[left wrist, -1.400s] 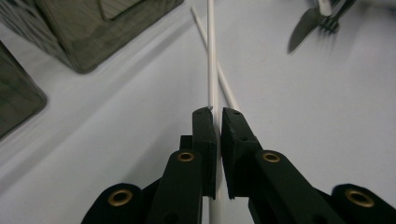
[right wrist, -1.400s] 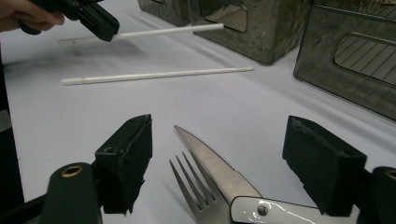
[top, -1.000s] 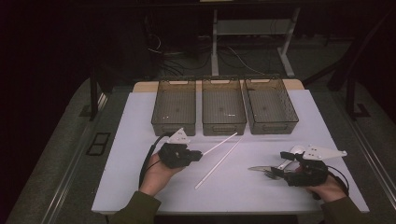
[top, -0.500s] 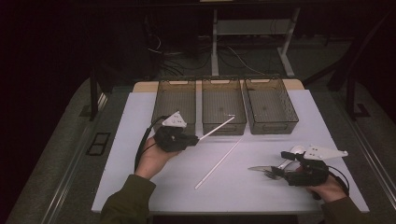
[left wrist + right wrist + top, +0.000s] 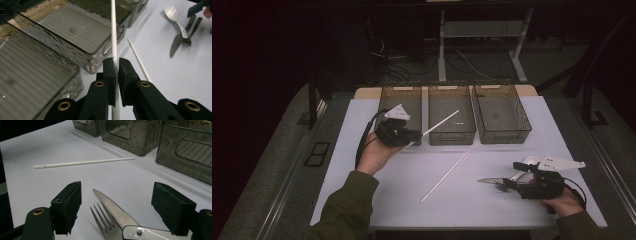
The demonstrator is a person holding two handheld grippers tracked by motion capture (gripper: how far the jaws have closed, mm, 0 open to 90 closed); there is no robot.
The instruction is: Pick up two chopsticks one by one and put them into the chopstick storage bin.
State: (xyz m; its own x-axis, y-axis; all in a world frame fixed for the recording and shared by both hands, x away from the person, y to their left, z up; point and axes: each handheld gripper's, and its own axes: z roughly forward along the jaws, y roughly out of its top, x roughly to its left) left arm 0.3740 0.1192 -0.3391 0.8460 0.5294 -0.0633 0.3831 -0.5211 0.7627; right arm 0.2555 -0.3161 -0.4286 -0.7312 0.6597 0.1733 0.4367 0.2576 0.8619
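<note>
My left gripper (image 5: 414, 135) is shut on a white chopstick (image 5: 441, 123), held in the air; its far end reaches over the middle bin (image 5: 451, 134). In the left gripper view the chopstick (image 5: 113, 30) runs up between the closed jaws of the gripper (image 5: 117, 62). A second white chopstick (image 5: 447, 173) lies on the white table, also seen as the chopstick (image 5: 82, 162). My right gripper (image 5: 518, 181) rests open at the table's right front. A knife (image 5: 113, 208) and a fork (image 5: 101, 220) lie between its jaws, untouched, in front of the gripper (image 5: 116, 201).
Three smoky clear bins stand in a row at the back: left bin (image 5: 402, 97), middle, and right bin (image 5: 502, 112). A spoon (image 5: 175, 18) lies beside the knife and fork at the right. The white table (image 5: 377, 190) ends at dark floor on all sides.
My left gripper has lifted the chopstick off the table and carried it back and up toward the bins. The right gripper has stayed still.
</note>
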